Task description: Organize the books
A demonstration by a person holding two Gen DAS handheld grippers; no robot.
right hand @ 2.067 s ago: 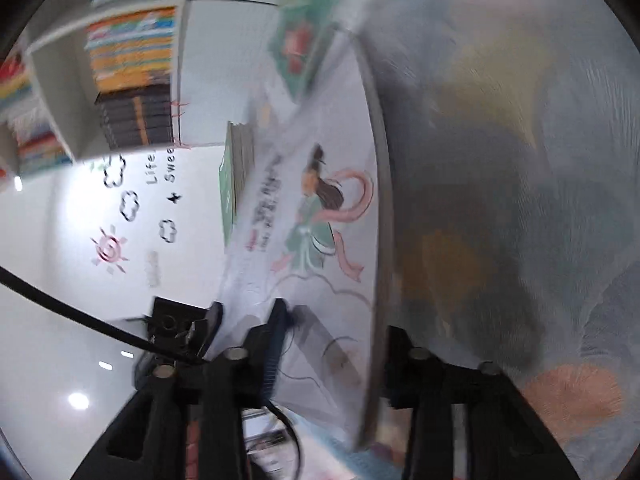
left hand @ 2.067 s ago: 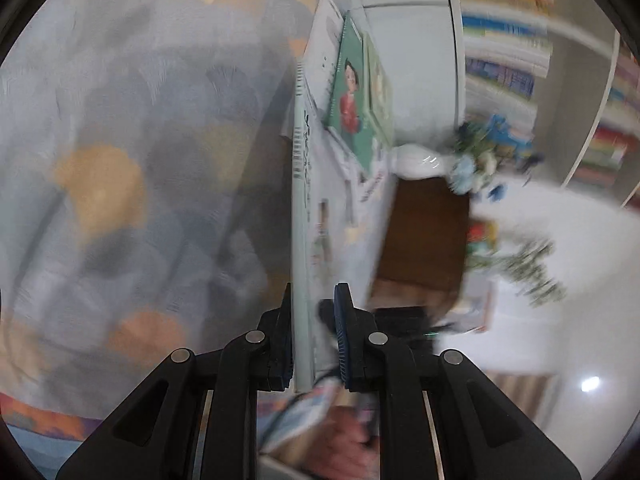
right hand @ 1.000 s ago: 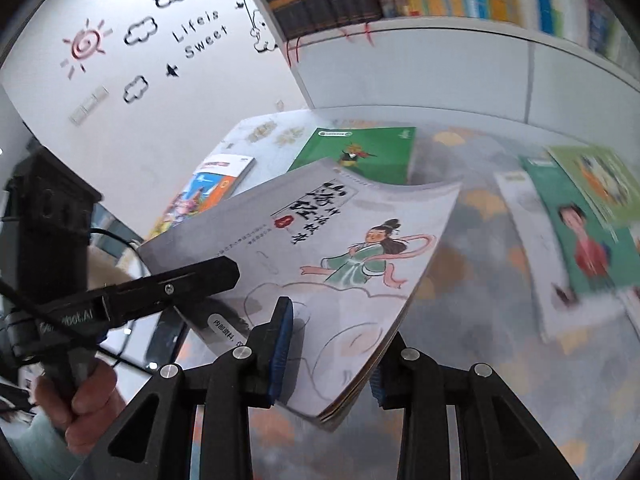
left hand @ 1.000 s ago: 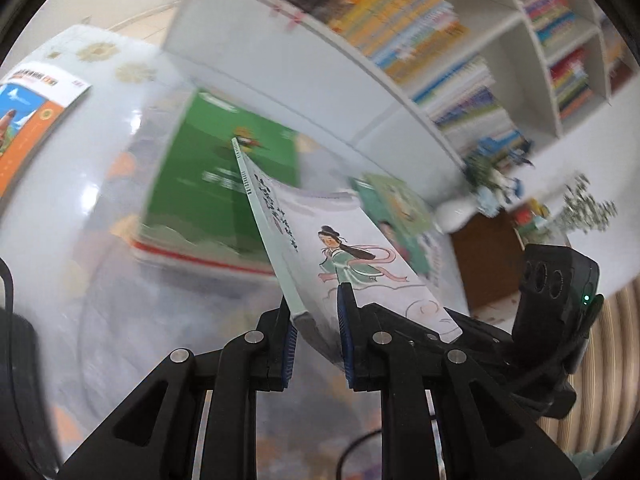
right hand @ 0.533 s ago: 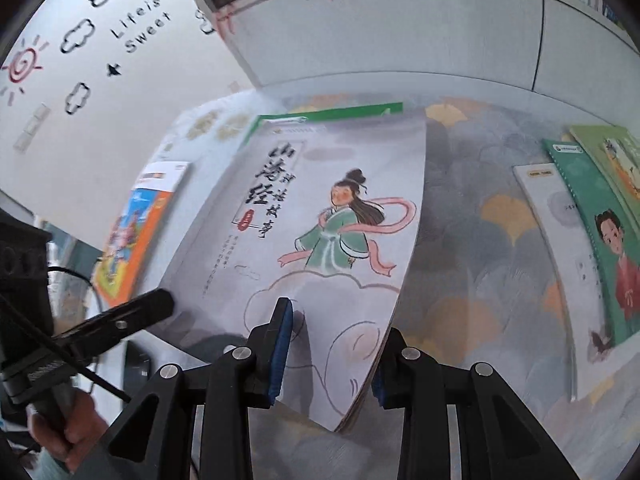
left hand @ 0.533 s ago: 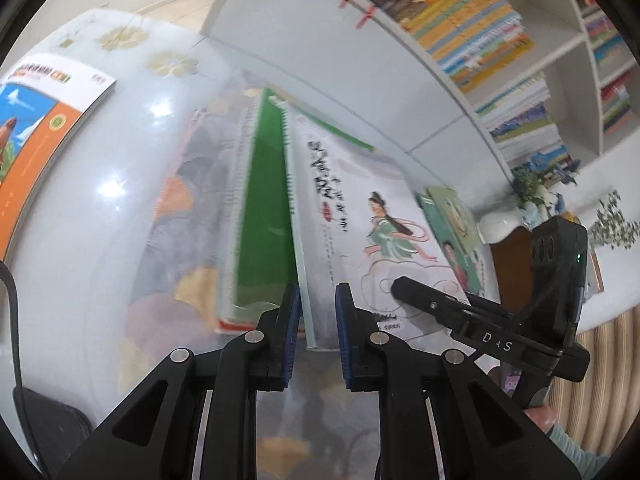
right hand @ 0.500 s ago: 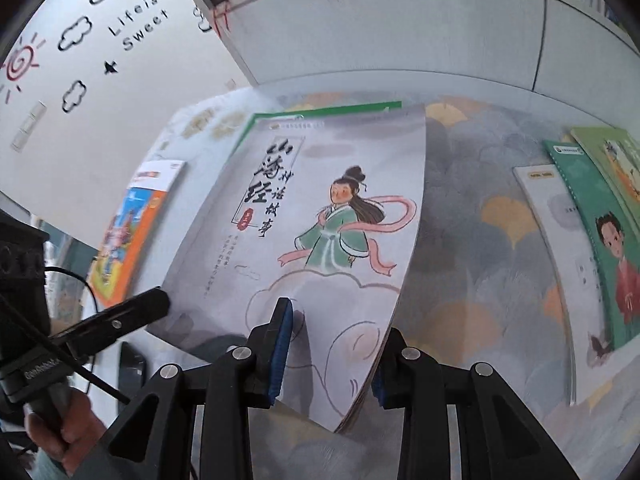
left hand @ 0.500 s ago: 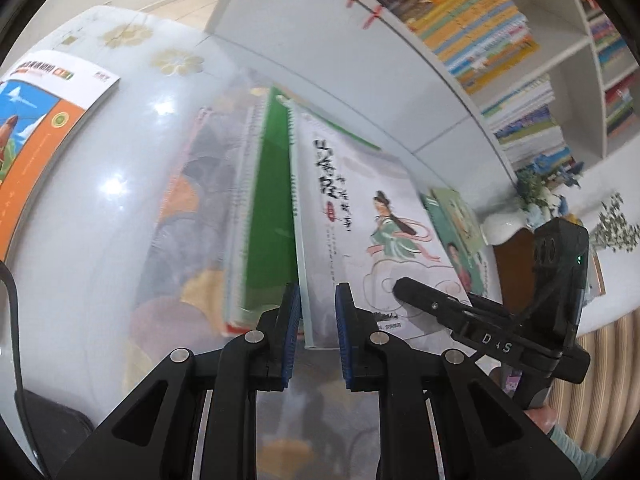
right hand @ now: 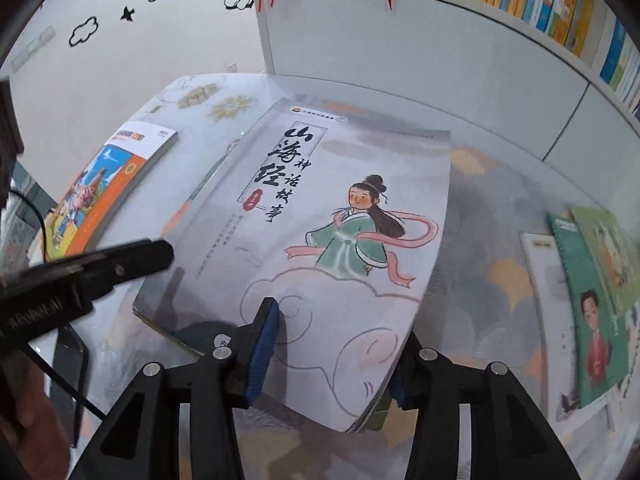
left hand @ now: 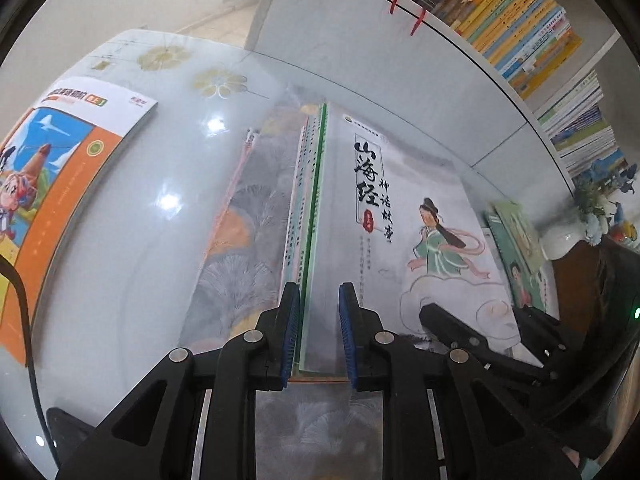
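Grey storybook (right hand: 320,240) lies flat atop a green book (left hand: 314,200) on the glass table (left hand: 140,240). Left gripper (left hand: 319,332) jaws just eased apart, straddling its spine edge. Right gripper (right hand: 332,356) jaws just opened, loose around its corner.

The grey book (right hand: 320,248), lying toward the table's far edge, carried the vertical brush title 山海经 with the smaller 神话故事 beside it; a red seal below the title and the fine print along the cover's top edge were too small to read. The wall (right hand: 120,40) beyond the table's far left corner bore black lettering reading "Lifeis" (top cropped) and "Sweet". The orange book (left hand: 60,184) at the table's left edge had a header strip too small to read. The shelf book spines (left hand: 520,28) were illegible.
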